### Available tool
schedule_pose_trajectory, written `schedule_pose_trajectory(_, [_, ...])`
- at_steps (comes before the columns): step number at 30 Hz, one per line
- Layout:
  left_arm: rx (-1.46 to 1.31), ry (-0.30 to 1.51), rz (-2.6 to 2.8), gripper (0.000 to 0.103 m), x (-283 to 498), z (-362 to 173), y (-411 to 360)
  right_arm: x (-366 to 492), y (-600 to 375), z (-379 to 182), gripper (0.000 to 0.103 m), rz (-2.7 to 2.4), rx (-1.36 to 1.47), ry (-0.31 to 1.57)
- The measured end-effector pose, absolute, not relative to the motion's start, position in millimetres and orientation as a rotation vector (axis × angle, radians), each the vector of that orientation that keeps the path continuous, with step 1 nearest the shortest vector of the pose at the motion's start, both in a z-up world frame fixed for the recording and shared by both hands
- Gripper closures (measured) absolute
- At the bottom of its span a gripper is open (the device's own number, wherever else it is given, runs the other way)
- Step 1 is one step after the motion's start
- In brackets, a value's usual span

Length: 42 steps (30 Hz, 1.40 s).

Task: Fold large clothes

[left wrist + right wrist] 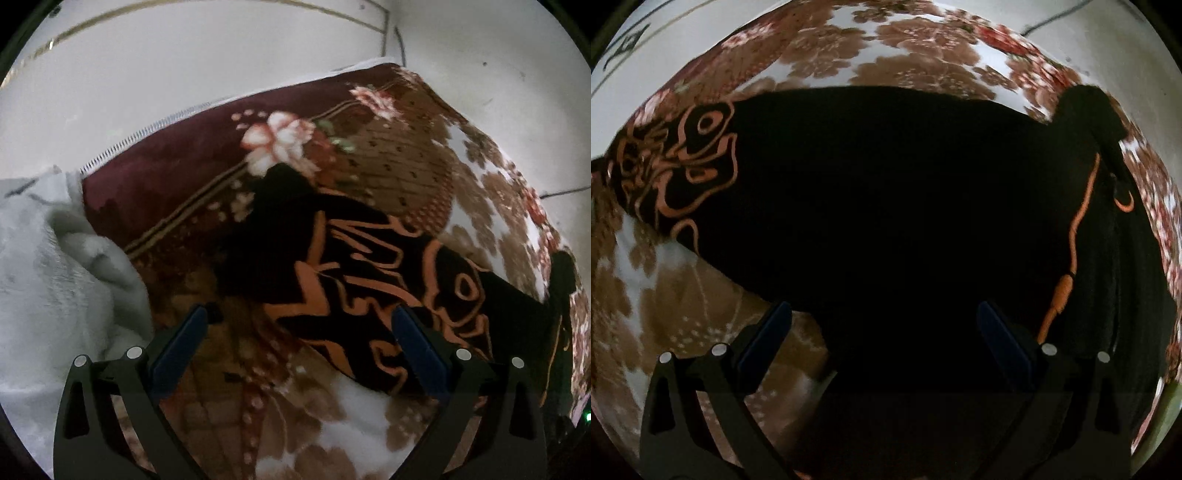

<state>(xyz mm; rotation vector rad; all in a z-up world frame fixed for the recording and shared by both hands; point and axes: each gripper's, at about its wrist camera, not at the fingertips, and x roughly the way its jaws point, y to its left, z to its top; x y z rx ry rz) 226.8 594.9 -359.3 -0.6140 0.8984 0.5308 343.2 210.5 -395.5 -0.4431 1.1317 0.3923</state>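
Black cloth with orange line patterns, the garment (pixel 369 280) lies spread flat on a floral blanket (pixel 184 192) (maroon, brown and white). Above it, the left gripper (pixel 299 328) has its fingers spread wide, holding nothing. The right gripper (pixel 882 325) is equally wide apart and empty over the dark fabric. A white fleece (pixel 55 277) lies bunched at the blanket's left edge.

garment (pixel 886 221): matt black cloth | blanket (pixel 207 192): plush floral pile | towel (pixel 48 280): fuzzy white
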Motion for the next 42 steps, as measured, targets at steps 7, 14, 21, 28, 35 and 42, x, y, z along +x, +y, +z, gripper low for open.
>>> schedule_pose_trajectory(7, [-0.601, 0.851, 0.540, 0.022, 239, -375, 607, 343, 212, -415, 0.005, 0.368, -0.417, 1.144])
schedule_pose_trajectory(14, [-0.547, 0.864, 0.558, 0.044, 251, -380, 618, 343, 214, -424, 0.004, 0.363, -0.411, 1.142])
schedule_pose_trajectory(21, [-0.499, 0.891, 0.508, 0.064, 270, -381, 610, 341, 213, -430, 0.004, 0.370, -0.399, 1.129])
schedule_pose_trajectory(28, [-0.453, 0.863, 0.524, 0.076, 270, -353, 597, 336, 216, -436, 0.004, 0.343, -0.421, 1.116])
schedule_pose_trajectory(35, [-0.478, 0.779, 0.491, 0.077, 284, -288, 561, 334, 213, -439, 0.003, 0.353, -0.408, 1.108])
schedule_pose_trajectory(42, [-0.444, 0.700, 0.406, 0.077, 324, -203, 487, 345, 207, -429, 0.004, 0.429, -0.373, 1.182])
